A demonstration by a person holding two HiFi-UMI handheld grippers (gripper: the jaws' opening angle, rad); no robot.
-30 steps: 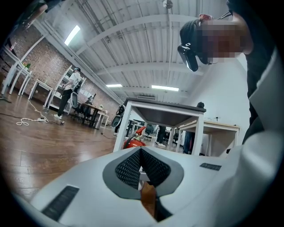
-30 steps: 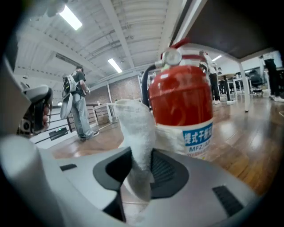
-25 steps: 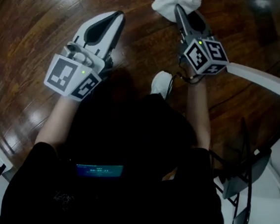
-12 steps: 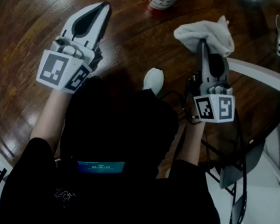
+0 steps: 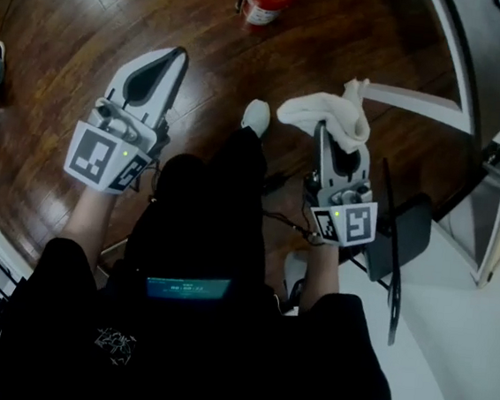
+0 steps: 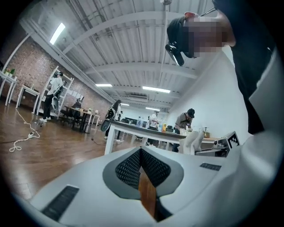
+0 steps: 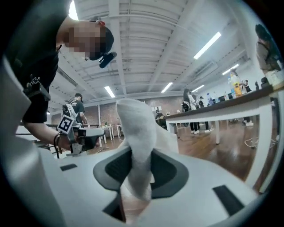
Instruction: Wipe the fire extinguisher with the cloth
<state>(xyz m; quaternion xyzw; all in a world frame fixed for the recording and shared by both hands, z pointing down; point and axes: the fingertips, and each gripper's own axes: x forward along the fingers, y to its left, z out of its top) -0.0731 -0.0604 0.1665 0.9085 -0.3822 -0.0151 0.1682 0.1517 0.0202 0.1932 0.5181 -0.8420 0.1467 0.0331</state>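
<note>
A red fire extinguisher (image 5: pixel 266 0) lies on the wooden floor at the top of the head view, well ahead of both grippers. My right gripper (image 5: pixel 322 128) is shut on a white cloth (image 5: pixel 326 117), which bunches over its tip; in the right gripper view the cloth (image 7: pixel 137 146) stands up between the jaws. My left gripper (image 5: pixel 178 54) is shut with nothing in it, and its jaws meet in the left gripper view (image 6: pixel 142 153). Both grippers point upward, away from the extinguisher.
A white curved table edge (image 5: pixel 417 101) runs at the right, with a black chair (image 5: pixel 401 242) beside it. White tables (image 6: pixel 146 133) and several people stand in the room behind. The person's white shoe (image 5: pixel 256 115) rests on the floor between the grippers.
The head view has pulled back, so the extinguisher now shows whole and farther off. The right gripper with the cloth came back toward the body and lower right; the left gripper barely shifted.
</note>
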